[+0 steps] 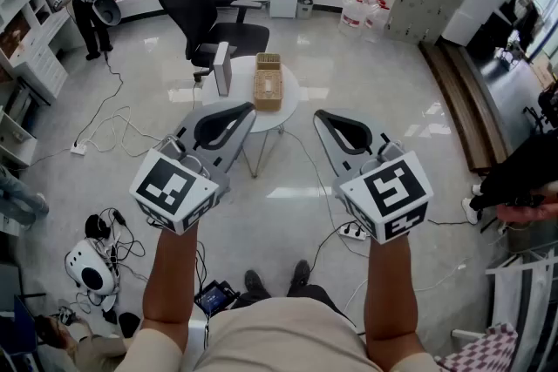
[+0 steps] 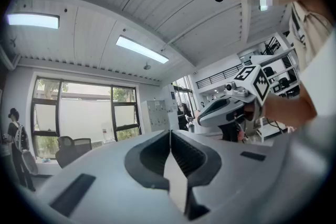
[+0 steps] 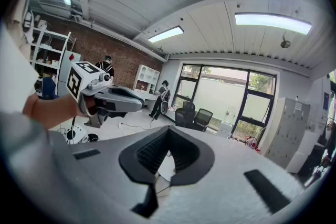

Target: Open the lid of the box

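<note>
A tan box (image 1: 268, 83) with its lid down sits on a small round white table (image 1: 292, 104) some way ahead of me. I hold both grippers up at chest height, short of the table and apart from the box. My left gripper (image 1: 249, 107) is shut with nothing in it, its jaws pressed together in its own view (image 2: 169, 131). My right gripper (image 1: 319, 114) is likewise shut and empty (image 3: 168, 128). Each gripper view looks level across the room and shows the other gripper, not the box.
A white upright panel (image 1: 223, 68) stands at the table's left edge. Behind the table is a black office chair (image 1: 209, 9). Cables and a power strip (image 1: 78, 148) lie on the floor at left. A person (image 1: 83, 0) stands at the back left, another's hand (image 1: 523, 206) at right.
</note>
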`<state>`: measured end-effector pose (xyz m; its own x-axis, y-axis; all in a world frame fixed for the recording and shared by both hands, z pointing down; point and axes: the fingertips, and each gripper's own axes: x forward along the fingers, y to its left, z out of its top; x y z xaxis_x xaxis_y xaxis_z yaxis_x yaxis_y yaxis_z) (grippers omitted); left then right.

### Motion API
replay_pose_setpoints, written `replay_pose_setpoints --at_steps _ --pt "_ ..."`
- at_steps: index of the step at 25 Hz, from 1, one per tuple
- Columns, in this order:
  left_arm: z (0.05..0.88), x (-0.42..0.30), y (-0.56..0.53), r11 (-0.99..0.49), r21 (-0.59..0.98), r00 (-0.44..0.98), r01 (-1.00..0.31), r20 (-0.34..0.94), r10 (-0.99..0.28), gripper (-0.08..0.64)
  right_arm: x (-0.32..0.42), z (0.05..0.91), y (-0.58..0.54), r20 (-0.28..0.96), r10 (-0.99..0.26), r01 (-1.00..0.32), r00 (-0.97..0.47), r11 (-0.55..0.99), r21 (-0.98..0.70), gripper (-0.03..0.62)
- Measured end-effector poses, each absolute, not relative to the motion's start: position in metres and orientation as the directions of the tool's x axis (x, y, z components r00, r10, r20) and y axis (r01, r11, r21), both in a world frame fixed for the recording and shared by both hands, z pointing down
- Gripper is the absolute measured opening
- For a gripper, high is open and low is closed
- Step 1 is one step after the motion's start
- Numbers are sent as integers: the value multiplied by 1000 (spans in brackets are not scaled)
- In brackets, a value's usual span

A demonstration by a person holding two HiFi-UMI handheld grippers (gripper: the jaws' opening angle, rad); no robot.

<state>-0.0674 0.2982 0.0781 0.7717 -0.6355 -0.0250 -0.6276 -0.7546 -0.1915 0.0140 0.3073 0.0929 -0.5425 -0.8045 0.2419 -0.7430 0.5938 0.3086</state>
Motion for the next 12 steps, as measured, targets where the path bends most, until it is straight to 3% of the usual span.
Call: replay_pose_setpoints --at_steps 12 --pt "87 -82 281 -770 -186 786 -610 -20 -618 12 0 98 293 249 -817 -758 -521 576 306 -11"
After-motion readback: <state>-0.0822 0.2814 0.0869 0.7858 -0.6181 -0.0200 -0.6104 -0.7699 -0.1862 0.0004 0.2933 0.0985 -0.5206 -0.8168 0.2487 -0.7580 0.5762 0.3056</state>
